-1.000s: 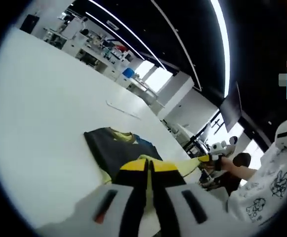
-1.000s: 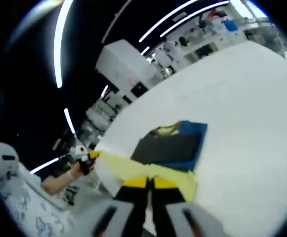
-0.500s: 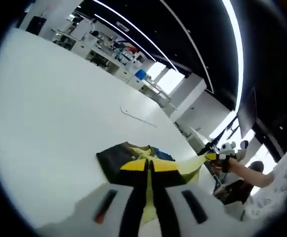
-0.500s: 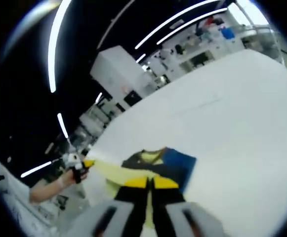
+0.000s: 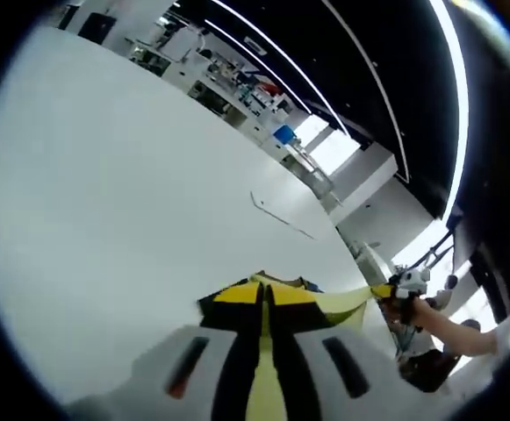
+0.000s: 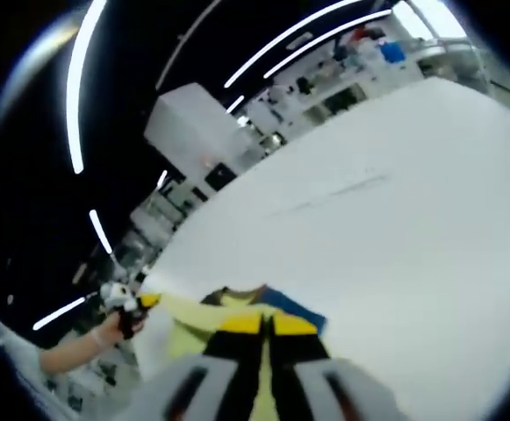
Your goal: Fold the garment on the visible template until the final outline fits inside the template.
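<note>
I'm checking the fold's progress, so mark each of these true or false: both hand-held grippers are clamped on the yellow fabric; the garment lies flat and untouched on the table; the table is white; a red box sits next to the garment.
1. Both hand-held grippers, left and right, are clamped on the yellow, dark grey and blue garment. True.
2. The garment lies flat and untouched. False: its yellow edge is lifted and stretched between the two hand-held grippers.
3. The large table is white. True.
4. A red box sits next to the garment. False: the tabletop around it is plain white.
</note>
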The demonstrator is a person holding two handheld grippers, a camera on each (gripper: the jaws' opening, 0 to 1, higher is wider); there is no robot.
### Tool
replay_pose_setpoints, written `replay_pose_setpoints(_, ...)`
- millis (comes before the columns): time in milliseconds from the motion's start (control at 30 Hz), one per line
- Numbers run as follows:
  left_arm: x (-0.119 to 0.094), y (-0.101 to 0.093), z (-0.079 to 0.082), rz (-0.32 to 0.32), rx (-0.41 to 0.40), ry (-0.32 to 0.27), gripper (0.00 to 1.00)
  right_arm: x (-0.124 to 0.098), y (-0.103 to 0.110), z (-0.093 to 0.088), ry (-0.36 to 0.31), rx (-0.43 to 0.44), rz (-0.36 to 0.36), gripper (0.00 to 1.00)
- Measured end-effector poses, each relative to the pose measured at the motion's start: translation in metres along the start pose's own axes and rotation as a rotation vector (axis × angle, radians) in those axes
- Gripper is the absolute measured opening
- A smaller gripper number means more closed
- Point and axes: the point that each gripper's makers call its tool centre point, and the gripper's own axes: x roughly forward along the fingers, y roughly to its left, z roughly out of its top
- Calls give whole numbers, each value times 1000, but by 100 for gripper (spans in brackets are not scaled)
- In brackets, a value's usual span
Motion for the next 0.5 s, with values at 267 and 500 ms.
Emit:
replay_pose_setpoints(267,19,25,-12,88,-36,18,0,25,-17,-7,0,43,-42,0)
replay_pose_setpoints(500,28,41,-22,144,-31,41,0,36,-32,-14,14,48,-80,0)
